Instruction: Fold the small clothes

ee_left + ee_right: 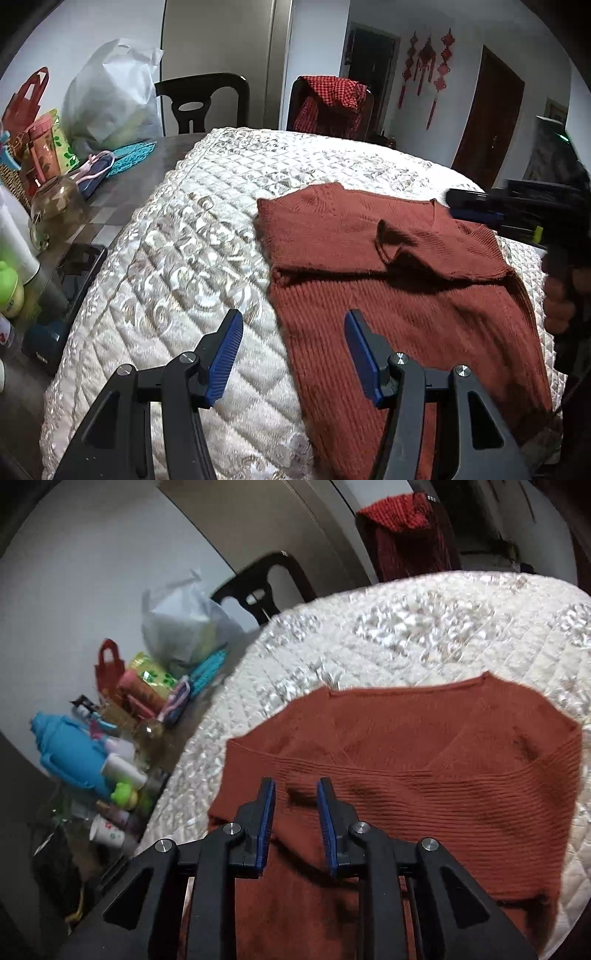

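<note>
Lying under both tongs, the sweater (388, 266); left tongs (293, 325) spread; right tongs (295, 786) parted, empty.

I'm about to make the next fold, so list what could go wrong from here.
1. The folded-in sleeves lie loose on the sweater; lifting the hem may slide them out of place.
2. The left hand-held gripper is open, straddling the sweater's edge, so it may pinch the quilt too.
3. The right hand-held gripper is open and holds nothing; closing there might catch only the top layer.
</note>
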{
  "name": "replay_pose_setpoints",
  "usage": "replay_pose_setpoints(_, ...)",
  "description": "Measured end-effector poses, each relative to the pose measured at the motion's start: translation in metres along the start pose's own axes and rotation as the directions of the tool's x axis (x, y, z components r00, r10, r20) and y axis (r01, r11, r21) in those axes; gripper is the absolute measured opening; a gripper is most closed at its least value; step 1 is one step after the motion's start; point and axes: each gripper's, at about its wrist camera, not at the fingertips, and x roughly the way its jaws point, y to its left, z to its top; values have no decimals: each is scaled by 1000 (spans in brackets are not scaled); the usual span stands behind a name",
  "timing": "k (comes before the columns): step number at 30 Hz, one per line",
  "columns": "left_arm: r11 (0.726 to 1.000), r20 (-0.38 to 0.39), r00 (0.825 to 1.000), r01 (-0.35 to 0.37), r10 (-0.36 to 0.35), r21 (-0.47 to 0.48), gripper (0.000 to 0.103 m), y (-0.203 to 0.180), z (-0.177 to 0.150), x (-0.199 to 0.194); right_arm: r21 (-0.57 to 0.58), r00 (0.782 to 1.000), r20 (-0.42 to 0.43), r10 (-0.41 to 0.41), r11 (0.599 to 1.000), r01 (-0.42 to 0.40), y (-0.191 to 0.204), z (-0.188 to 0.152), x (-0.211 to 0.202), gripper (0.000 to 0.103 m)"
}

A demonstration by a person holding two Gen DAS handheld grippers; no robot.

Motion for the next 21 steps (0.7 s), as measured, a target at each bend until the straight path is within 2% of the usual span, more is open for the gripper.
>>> replay_pose_setpoints(3, 999, 5, 999, 34, -34, 17, 60, -7, 11, 4, 16, 998, 58, -38, 999, 37, -15, -9, -28, 24)
replay_pose_setpoints(5, 997, 4, 998, 64, -65, 32, 60, -15, 19, 8, 26, 993, 58, -98, 995, 97, -30, -18, -37, 24)
replay_pose_setpoints(8, 992, 11, 994, 104, -105, 70, 60, -32, 36, 16, 71, 981, -17, -192, 979, 193, -60, -34, -31, 24)
replay_pose_setpoints(9, 990, 18, 993, 113, -115, 85, 60, -38, 43, 20, 84, 971, -75, -228, 969, 234, -72, -42, -25, 24)
replay_pose_setpoints(10, 989, 20, 993, 115, -117, 92, 60, -43, 48, 24, 94, 968, -97, -233, 966, 242, -79, -47, -23, 19)
replay_pose_setpoints(11, 988, 20, 992, 122, -125, 97, 60, -47, 53, 28, 93, 975, -66, -212, 972, 217, -82, -52, -29, 19)
replay_pose_setpoints(14, 980, 3, 986, 165, -167, 107, 60, -58, 68, 49, 71, 980, -59, -192, 978, 196, -78, -55, -38, 19)
replay_pose_setpoints(18, 974, -77, 978, 202, -195, 100, 59, -70, 79, 86, 48, 980, 8, -198, 979, 197, -78, -47, -50, 19)
replay_pose_setpoints(21, 971, -136, 972, 208, -192, 120, 48, -77, 79, 107, 69, 979, 43, -198, 978, 195, -86, -37, -54, 19)
